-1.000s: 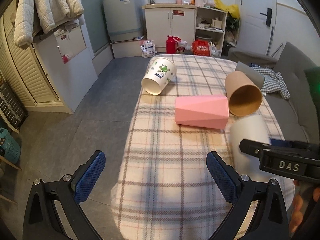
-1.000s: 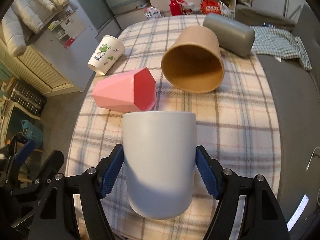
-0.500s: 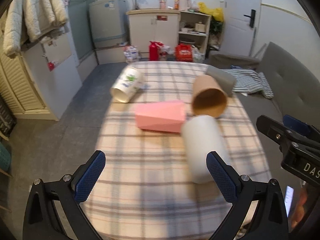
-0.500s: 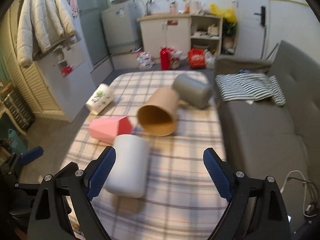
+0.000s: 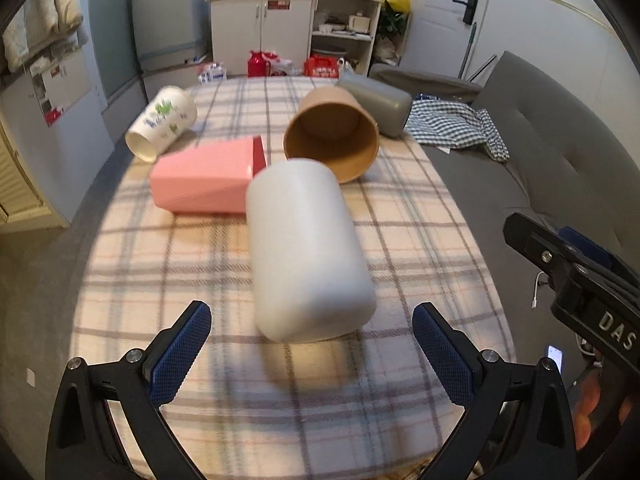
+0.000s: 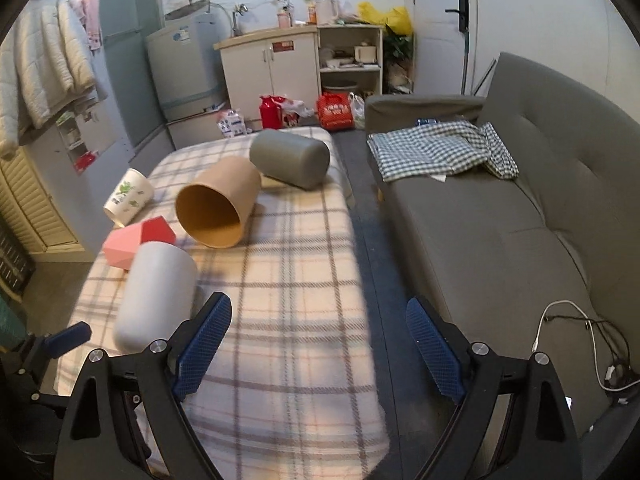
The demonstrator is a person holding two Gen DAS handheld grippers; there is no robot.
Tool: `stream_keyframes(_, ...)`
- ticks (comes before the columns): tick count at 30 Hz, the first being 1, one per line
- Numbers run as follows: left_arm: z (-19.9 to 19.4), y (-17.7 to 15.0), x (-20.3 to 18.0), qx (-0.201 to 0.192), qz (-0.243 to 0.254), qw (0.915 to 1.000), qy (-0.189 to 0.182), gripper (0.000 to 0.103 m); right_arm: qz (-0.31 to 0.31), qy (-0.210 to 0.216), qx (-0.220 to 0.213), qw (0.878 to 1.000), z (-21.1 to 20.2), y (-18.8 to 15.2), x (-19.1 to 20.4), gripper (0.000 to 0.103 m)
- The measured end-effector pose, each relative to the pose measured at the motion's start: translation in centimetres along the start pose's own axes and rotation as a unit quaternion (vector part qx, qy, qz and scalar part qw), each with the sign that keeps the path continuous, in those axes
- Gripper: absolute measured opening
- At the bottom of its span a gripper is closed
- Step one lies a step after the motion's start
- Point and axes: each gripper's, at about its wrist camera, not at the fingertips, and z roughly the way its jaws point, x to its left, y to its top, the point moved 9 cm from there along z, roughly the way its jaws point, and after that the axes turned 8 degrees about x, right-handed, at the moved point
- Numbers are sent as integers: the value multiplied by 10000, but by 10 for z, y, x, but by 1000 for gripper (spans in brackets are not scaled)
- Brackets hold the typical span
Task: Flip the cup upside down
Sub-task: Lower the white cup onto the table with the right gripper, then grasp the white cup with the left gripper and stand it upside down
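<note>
White cup on side; both tools agape, empty. Only right view shows wall cable.

Nearest cup on side on table; faceted cup behind-left, paper cup behind.

Dim, cool indoor light, warm sunlit patches across the plaid blanket-covered table, soft shadow beneath the matte white cylindrical cup, mild motion blur, strong fisheye bending and dark vignetted corners.
</note>
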Motion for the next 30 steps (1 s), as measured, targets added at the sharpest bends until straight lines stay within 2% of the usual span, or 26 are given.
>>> stream_keyframes(3, 11, -1, 2, 66, -100, 9999, -67, 102, -46, -21, 85, 10000, 9, -4, 0, 90)
stream_keyframes(5, 17, -3, 4, 120, -189, 9996, -157, 97, -79, -18, 177, 9998, 17, -8, 3, 90)
stream_keyframes(7, 21, -4, 5, 193, -169, 9995, -186, 77, -100, 9, 241, 9997, 21, -11, 6, 90)
stream_keyframes(9, 22, -5, 3, 222, -103, 9993, -299, 73, -125, 34, 298, 9995, 25, -12, 9, 90)
stream_keyframes(16, 5, -3, 8, 81, 199, 9998, 12, 72, -209, 23, 261, 9994, 22, -15, 17, 90)
stream_keyframes(22, -22, 9, 16, -203, 369, 9989, 223, 72, -181, 71, 222, 9996, 17, -15, 21, 90)
stream_keyframes(27, -34, 15, 16, -343, 445, 9982, 203, 72, -224, 111, 216, 9995, 14, -16, 26, 90)
stream_keyframes(30, -33, 17, 17, -286, 425, 9985, 197, 72, -234, 118, 208, 9994, 12, -17, 28, 90)
